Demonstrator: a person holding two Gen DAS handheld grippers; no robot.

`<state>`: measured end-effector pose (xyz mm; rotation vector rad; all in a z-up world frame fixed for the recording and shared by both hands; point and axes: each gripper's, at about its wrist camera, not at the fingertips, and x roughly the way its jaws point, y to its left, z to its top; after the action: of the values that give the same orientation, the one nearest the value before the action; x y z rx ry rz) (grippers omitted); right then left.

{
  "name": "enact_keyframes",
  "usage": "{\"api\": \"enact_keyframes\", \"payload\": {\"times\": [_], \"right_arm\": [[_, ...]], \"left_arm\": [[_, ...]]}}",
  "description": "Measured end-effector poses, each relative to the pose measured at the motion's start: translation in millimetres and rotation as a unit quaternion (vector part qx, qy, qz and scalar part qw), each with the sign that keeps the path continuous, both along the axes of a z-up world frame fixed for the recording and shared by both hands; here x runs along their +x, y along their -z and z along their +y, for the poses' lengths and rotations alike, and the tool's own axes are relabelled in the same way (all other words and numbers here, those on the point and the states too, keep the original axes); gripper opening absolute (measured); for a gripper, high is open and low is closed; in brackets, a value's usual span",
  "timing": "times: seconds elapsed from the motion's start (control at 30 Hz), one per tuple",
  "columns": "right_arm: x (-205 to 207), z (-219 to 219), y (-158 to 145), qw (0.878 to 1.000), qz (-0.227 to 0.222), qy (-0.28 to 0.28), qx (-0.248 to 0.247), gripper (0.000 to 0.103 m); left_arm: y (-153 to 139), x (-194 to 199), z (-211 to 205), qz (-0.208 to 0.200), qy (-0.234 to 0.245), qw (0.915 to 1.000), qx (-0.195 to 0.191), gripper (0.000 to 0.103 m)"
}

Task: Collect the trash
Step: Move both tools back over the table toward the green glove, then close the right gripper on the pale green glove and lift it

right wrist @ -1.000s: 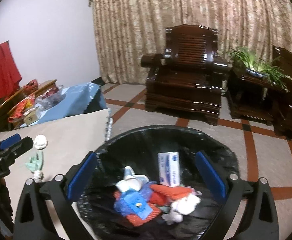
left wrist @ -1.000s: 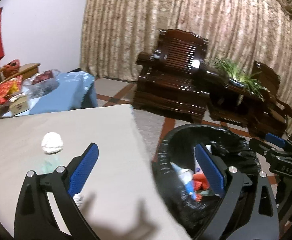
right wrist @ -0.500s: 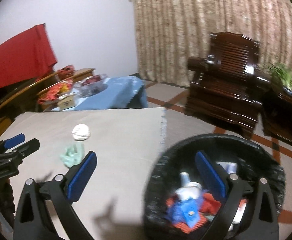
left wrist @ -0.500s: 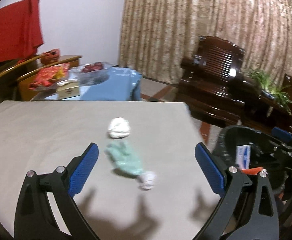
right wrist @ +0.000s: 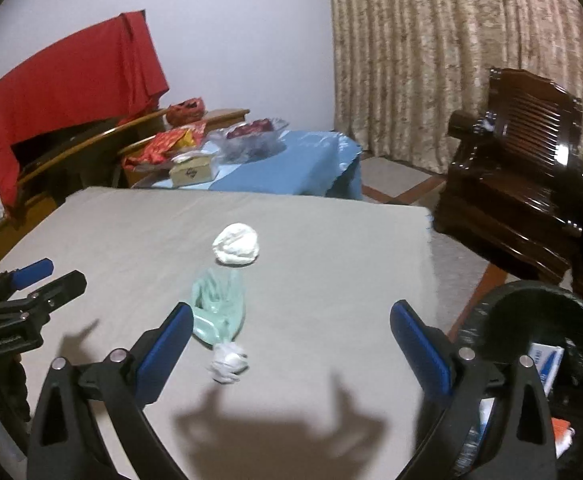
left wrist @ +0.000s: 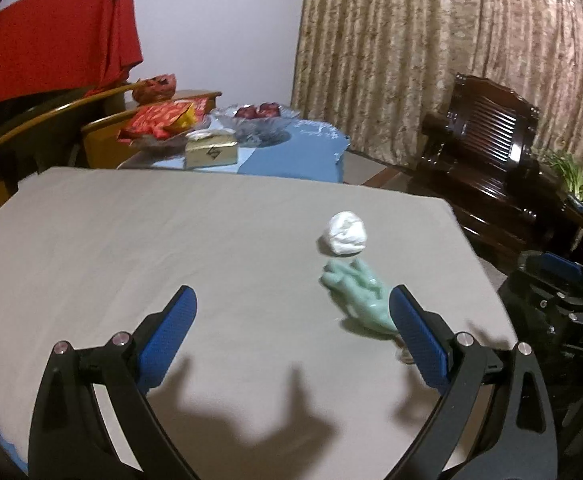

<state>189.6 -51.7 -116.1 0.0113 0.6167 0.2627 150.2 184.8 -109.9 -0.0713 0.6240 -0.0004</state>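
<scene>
On the grey table cloth (left wrist: 139,248) lie a crumpled white paper ball (left wrist: 344,233) (right wrist: 236,244), a pale green glove (left wrist: 357,292) (right wrist: 218,305) and a smaller white paper wad (right wrist: 228,362). My left gripper (left wrist: 291,324) hovers open above the cloth, the glove just inside its right finger. My right gripper (right wrist: 291,340) is open too, with the glove and the small wad near its left finger. A black-lined trash bin (right wrist: 539,320) holding several pieces of trash stands off the table's right edge.
Behind the table stands a blue-covered table (right wrist: 287,168) with a glass fruit bowl (left wrist: 257,118), a tissue box (left wrist: 210,152) and red packets (left wrist: 159,120). A dark wooden armchair (right wrist: 519,176) and a curtain (left wrist: 431,48) are at the right. Red cloth (right wrist: 71,80) drapes over furniture at the left.
Both grippers have swung left from over the trash bin to above the table. The paper ball, glove and small wad now lie in front of them.
</scene>
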Motion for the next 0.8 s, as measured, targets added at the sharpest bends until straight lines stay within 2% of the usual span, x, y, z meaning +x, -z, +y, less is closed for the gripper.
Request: {"api": "enact_keyframes", "payload": {"times": [0.57,0.7,0.8], "right_arm": [[50.3,70.0,60.7,0.996,0.069,-0.057,-0.015,0.095],[58.9,76.7,72.2,0.993,0.094,-0.065,-0.018,0.083],[62.7,80.1,79.1,0.991,0.108,-0.072,-0.018,0.078]], "left_arm": [[35.6,29.9,46.5,0.037,-0.03,0.9989,-0.001,0.094],[38.3,33.2,52.8,0.041,-0.036,0.9985,-0.004,0.094],[40.1,35.1,54.5,0.043,-0.038,0.9983,-0.005,0.094]]}}
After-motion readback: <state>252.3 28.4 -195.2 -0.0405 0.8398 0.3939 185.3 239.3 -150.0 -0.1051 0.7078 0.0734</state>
